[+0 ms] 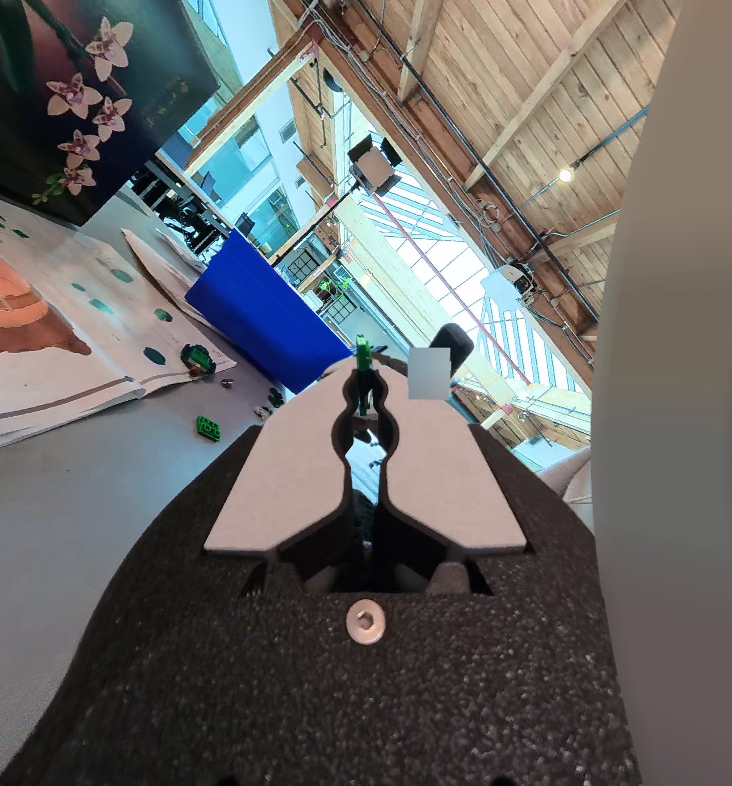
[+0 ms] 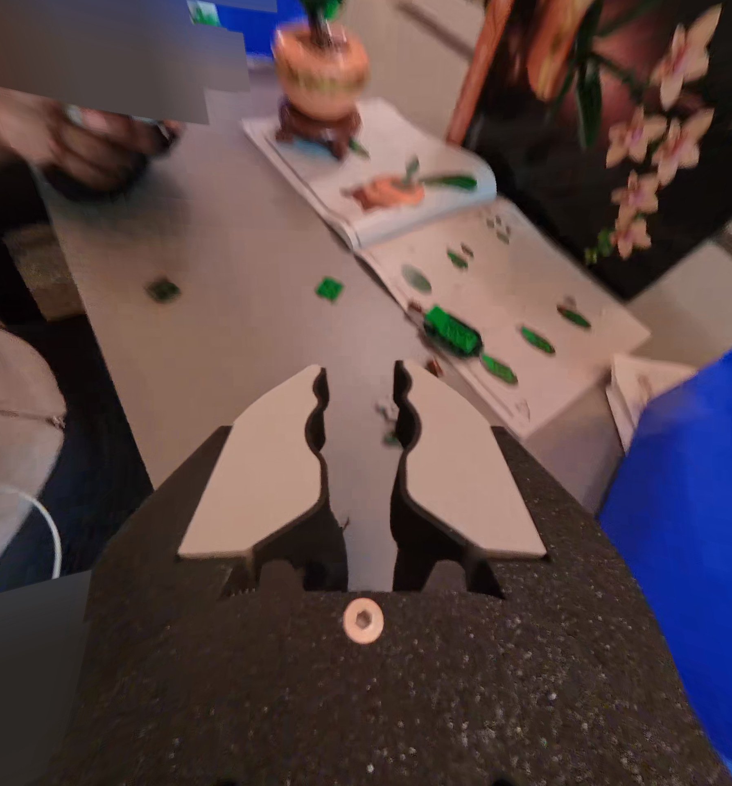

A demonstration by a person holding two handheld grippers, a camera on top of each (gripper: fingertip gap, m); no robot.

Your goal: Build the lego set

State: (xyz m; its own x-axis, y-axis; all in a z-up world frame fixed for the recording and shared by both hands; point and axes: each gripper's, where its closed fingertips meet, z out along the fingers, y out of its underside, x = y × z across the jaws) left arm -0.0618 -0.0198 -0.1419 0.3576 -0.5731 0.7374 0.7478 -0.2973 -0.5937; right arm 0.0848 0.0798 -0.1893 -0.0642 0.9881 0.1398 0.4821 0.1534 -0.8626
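My left gripper (image 1: pixel 366 374) is shut on a thin green lego piece (image 1: pixel 363 353) that sticks out past its fingertips; it is tilted up off the table. My right gripper (image 2: pixel 359 374) is open and empty above the grey table (image 2: pixel 228 340). A green and black lego sub-assembly (image 2: pixel 451 331) lies on the open instruction booklet (image 2: pixel 504 297), just ahead and right of the right gripper; it also shows in the left wrist view (image 1: pixel 198 359). A loose green plate (image 2: pixel 329 289) lies on the table, also in the left wrist view (image 1: pixel 208 427). The peach lego pot (image 2: pixel 321 81) with a green stem stands on the booklet's far page.
A blue bin (image 2: pixel 687 531) stands at the right, also in the left wrist view (image 1: pixel 266 310). The set's box with orchid pictures (image 2: pixel 611 127) stands behind the booklet. A dark green piece (image 2: pixel 162 290) lies near the table's left edge. A person's hand (image 2: pixel 79 140) is at far left. Small pieces (image 2: pixel 387 410) lie by the right fingers. Spacing between my two grippers at the tips: around 20 cm. About 12 cm separates my right fingertips from the loose green plate (image 2: pixel 329 289). My left wrist view (image 1: pixel 213 428) looks at it from another angle.
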